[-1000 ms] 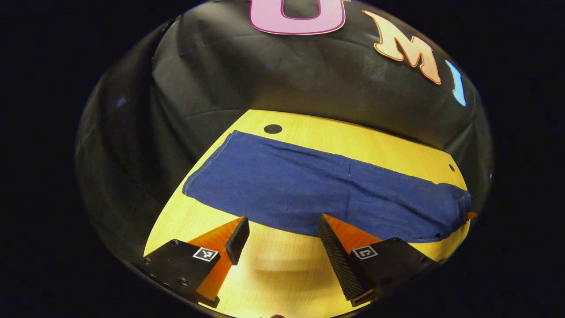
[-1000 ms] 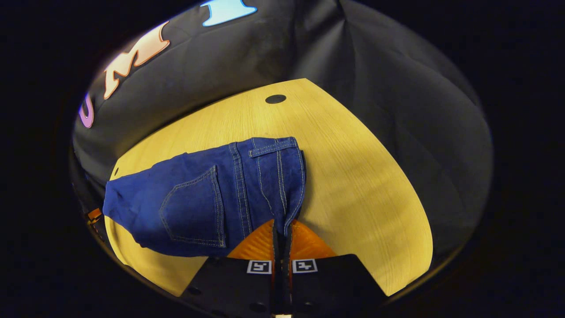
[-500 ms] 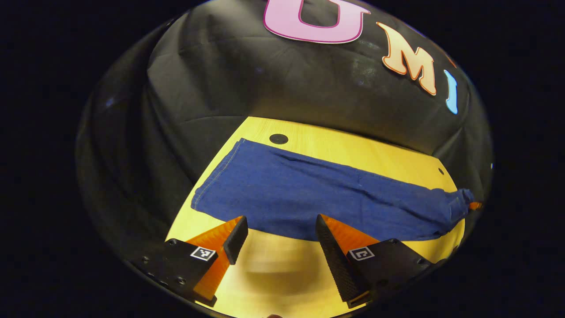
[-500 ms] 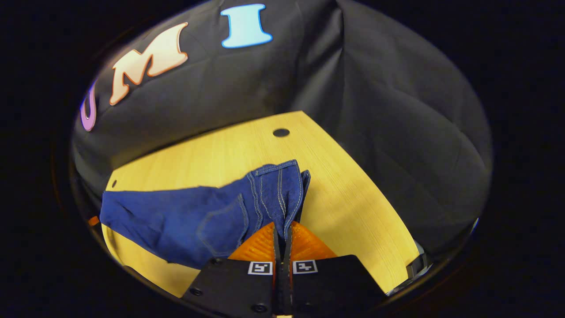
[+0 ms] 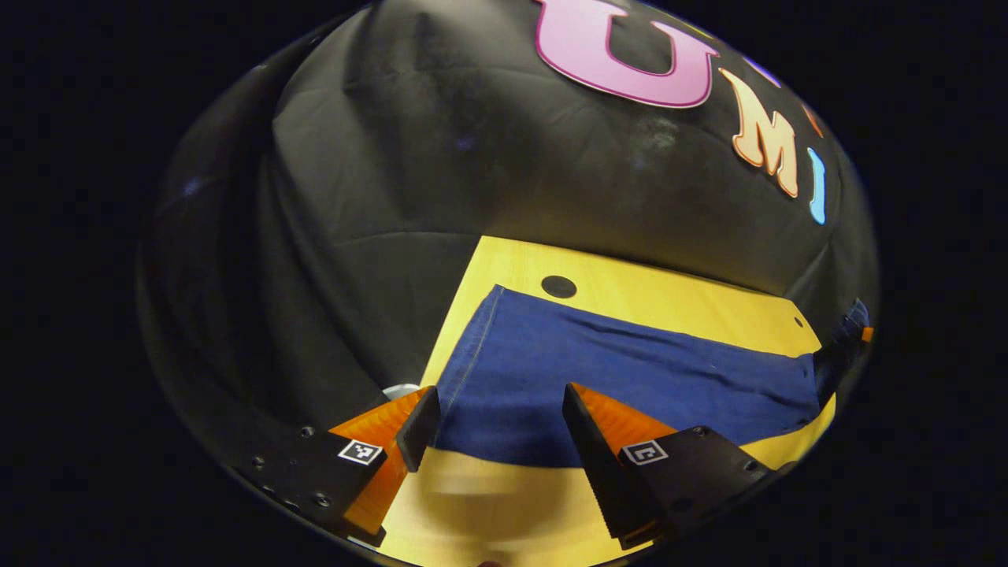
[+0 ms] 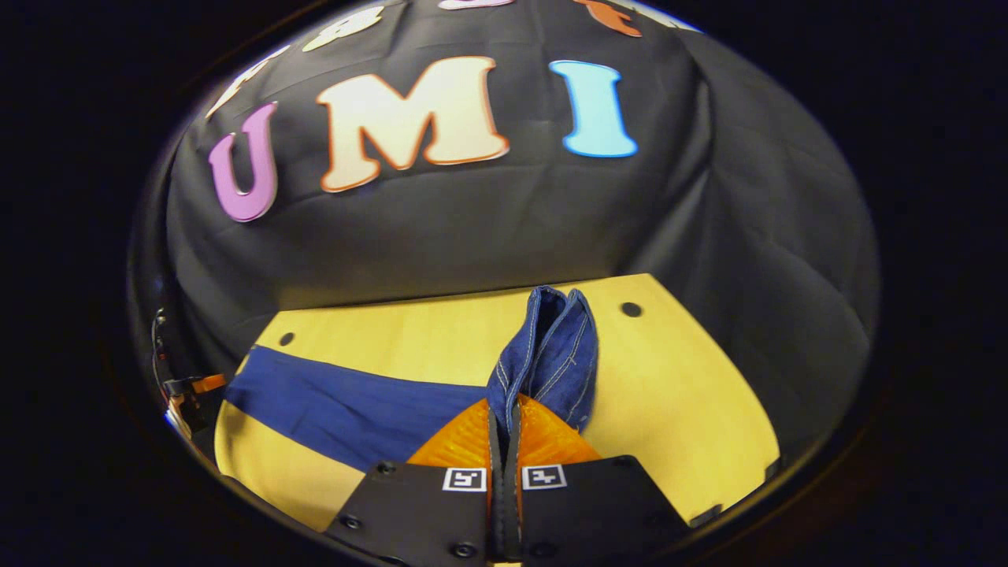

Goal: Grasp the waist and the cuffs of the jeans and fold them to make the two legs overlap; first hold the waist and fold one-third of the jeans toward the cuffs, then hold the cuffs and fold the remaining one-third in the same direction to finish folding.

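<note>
Right gripper view: right gripper (image 6: 504,417) clenched the soft, heavy jeans (image 6: 551,354) at the waist; left gripper (image 5: 494,421) gaped beside the cuffs.

This is a small recording booth and not a real home, because black cloth (image 6: 441,228) hangs like a wall close behind and beside a plain yellow wooden surface (image 6: 693,394) with little round holes (image 5: 558,287) in it, and bright light falls on the wood.
</note>
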A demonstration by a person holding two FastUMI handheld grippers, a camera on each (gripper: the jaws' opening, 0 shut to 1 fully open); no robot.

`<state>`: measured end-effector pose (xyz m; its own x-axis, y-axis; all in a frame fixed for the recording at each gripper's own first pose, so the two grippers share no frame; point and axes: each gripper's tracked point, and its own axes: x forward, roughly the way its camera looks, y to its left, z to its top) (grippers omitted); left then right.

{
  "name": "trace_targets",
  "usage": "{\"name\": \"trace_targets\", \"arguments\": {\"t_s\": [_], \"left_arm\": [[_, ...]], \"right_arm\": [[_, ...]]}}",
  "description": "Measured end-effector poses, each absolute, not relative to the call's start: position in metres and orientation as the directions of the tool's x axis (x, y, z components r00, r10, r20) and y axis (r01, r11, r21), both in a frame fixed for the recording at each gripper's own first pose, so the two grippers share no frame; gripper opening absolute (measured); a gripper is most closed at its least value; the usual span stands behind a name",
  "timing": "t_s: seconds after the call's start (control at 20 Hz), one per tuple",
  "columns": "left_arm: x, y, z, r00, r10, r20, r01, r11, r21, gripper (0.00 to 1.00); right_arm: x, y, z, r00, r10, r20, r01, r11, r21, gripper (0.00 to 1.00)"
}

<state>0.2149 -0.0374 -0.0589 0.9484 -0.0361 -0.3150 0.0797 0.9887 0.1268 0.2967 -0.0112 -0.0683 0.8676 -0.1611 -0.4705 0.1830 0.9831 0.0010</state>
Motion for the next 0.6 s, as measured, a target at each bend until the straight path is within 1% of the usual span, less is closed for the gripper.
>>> {"name": "trace_targets", "arguments": {"t_s": [0.1, 0.15, 0.2, 0.25, 0.35, 0.45, 0.5, 0.6], "left_arm": [[0.214, -0.038, -0.06, 0.941, -0.043, -0.336, 0.095, 0.986, 0.139, 0.94], [0.212, -0.038, -0.063, 0.935, -0.047, -0.352, 0.106, 0.983, 0.15, 0.96], [0.212, -0.036, -0.067, 0.928, -0.049, -0.37, 0.117, 0.98, 0.164, 0.94], [0.211, -0.035, -0.071, 0.92, -0.046, -0.388, 0.123, 0.977, 0.176, 0.94], [0.211, -0.034, -0.079, 0.902, -0.048, -0.428, 0.138, 0.974, 0.182, 0.94], [0.206, -0.031, -0.077, 0.9, -0.041, -0.434, 0.14, 0.97, 0.199, 0.96], [0.203, -0.032, -0.077, 0.894, -0.036, -0.446, 0.14, 0.969, 0.202, 0.97], [0.206, -0.03, -0.078, 0.893, -0.034, -0.449, 0.145, 0.966, 0.215, 0.97]], "right_arm": [[0.314, 0.04, -0.081, 0.871, -0.081, -0.484, 0.116, 0.992, 0.045, 0.03], [0.323, 0.064, -0.088, 0.872, -0.035, -0.489, 0.083, 0.994, 0.076, 0.02], [0.332, 0.088, -0.094, 0.872, 0.008, -0.489, 0.052, 0.993, 0.109, 0.02], [0.339, 0.111, -0.101, 0.87, 0.051, -0.491, 0.023, 0.989, 0.144, 0.01], [0.354, 0.156, -0.115, 0.855, 0.134, -0.501, -0.029, 0.977, 0.213, 0.02], [0.368, 0.2, -0.132, 0.834, 0.224, -0.505, -0.081, 0.954, 0.289, 0.02], [0.373, 0.222, -0.141, 0.82, 0.273, -0.503, -0.11, 0.938, 0.329, 0.0], [0.379, 0.263, -0.165, 0.782, 0.359, -0.51, -0.154, 0.903, 0.4, 0.02]]}}
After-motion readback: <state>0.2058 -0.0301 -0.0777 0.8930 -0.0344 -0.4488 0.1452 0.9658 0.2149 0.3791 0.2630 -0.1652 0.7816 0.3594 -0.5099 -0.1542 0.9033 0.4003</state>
